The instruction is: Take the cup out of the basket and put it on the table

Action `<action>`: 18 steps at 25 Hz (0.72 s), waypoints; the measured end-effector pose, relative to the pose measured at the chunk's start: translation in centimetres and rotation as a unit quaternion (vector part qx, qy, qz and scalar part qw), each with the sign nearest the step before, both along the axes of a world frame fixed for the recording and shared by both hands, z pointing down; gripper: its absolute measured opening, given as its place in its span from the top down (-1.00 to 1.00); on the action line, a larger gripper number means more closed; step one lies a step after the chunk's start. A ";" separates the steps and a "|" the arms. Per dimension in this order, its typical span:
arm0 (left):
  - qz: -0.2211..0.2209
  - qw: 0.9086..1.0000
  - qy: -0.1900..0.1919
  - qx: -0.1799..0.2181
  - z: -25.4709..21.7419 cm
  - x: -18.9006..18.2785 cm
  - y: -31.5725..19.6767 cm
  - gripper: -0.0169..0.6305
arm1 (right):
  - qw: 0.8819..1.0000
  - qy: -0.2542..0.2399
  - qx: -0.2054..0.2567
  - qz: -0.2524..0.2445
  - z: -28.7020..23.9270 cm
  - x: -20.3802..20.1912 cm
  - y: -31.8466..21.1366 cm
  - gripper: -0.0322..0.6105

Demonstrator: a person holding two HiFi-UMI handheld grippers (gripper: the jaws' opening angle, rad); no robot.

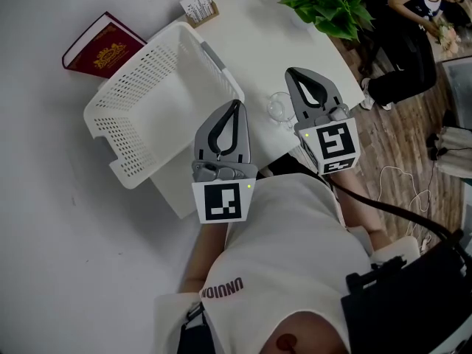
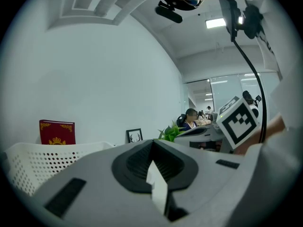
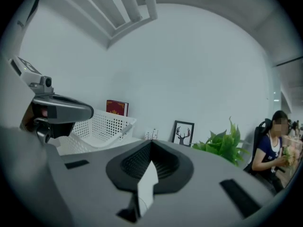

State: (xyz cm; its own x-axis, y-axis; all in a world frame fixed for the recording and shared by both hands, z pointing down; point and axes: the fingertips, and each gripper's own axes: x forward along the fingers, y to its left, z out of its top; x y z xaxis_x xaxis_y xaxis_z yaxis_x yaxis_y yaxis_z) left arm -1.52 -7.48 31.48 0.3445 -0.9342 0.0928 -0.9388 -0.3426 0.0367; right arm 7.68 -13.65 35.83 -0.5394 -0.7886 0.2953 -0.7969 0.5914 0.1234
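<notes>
Head view: clear glass cup point(image 1: 280, 109) stands on white table point(image 1: 251, 28), outside and just right of white perforated plastic basket point(image 1: 158, 102), close to the table's right edge. Bare table runs far toward green leafy plant point(image 1: 328, 6). Left tool point(image 1: 237, 103) and right tool point(image 1: 290, 71) flank the cup.
Left gripper view: jaws clenched together, nothing between.
Right gripper view: jaws clenched, nothing between; basket far left.

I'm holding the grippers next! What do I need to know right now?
Left gripper: shut, holding nothing.
Right gripper: shut, holding nothing, up beside the cup.
Cup: clear glass, on the table just outside the basket.
Basket: looks empty.
Done: cup is out and set down.
Left: probably nothing; just keep the grippers clear of the cup.
</notes>
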 end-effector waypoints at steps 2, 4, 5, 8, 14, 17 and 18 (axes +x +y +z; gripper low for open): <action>0.000 1.000 0.001 0.001 -0.1 0.0 0.1 0.92 | 1.000 -0.003 0.017 0.000 -1.0 -0.1 0.2 0.85; 0.000 1.000 0.001 0.001 -0.1 -0.1 0.2 0.92 | 1.000 -0.006 0.023 0.001 -1.4 -0.1 0.2 0.85; 0.000 1.000 0.001 0.001 -0.1 -0.1 0.2 0.92 | 1.000 -0.007 0.024 0.001 -1.5 -0.1 0.3 0.85; -0.001 1.000 0.001 0.002 0.0 -0.1 0.2 0.92 | 1.000 -0.010 0.027 0.001 -1.6 0.0 0.3 0.85; -0.001 1.000 0.000 0.001 -0.1 -0.2 0.3 0.92 | 1.000 -0.012 0.028 0.001 -1.7 0.0 0.5 0.85; -0.001 1.000 -0.002 -0.001 0.0 -0.2 0.4 0.92 | 1.000 -0.011 0.029 0.004 -1.7 0.1 0.5 0.85; -0.002 1.000 -0.002 -0.002 0.0 -0.2 0.4 0.92 | 0.999 -0.010 0.029 0.005 -1.7 0.1 0.5 0.85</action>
State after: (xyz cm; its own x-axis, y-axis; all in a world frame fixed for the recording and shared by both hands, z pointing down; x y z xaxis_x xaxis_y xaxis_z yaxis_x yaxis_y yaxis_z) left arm -1.73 -7.12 31.49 0.3401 -0.9353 0.0976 -0.9404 -0.3384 0.0340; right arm 7.82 -13.13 34.18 -0.5364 -0.8099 0.2371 -0.8058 0.5751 0.1414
